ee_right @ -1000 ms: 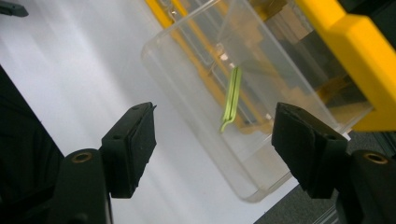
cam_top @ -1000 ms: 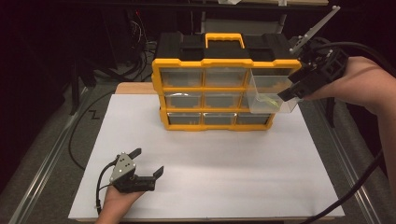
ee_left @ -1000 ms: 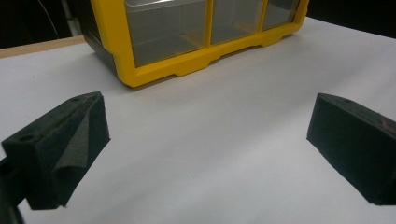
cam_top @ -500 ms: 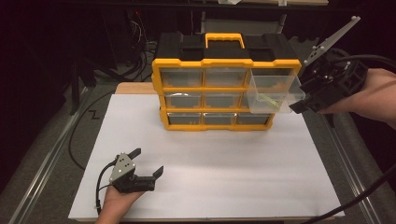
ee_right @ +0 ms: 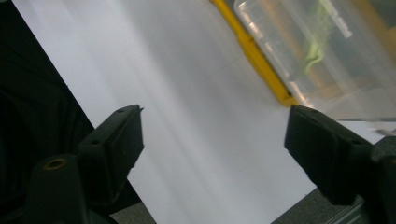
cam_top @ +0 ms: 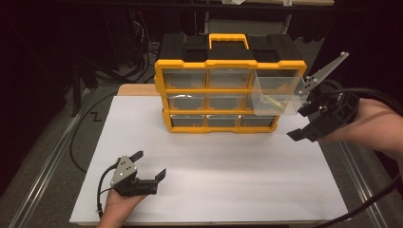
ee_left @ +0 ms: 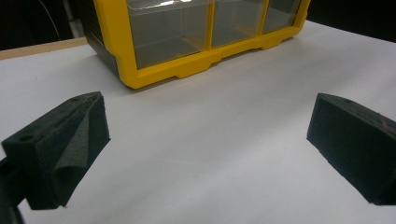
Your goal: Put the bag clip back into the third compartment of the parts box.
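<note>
Now drawer (cam_top: 278,95): clear plastic, pulled out of organizer (cam_top: 228,85), green item inside.
Right gripper (cam_top: 304,124): beside drawer, jaws just widened, empty.
Left gripper (cam_top: 148,166): wide, empty.

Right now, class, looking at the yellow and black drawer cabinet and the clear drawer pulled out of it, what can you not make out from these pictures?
- Clear plastic drawer: the small green thing inside is too small in the high view and blurred in the right gripper view.
- Yellow and black drawer cabinet: its upper rows are cut off by the left gripper view's top edge.
- Shut drawers: glare hides their contents in the high view.
</note>
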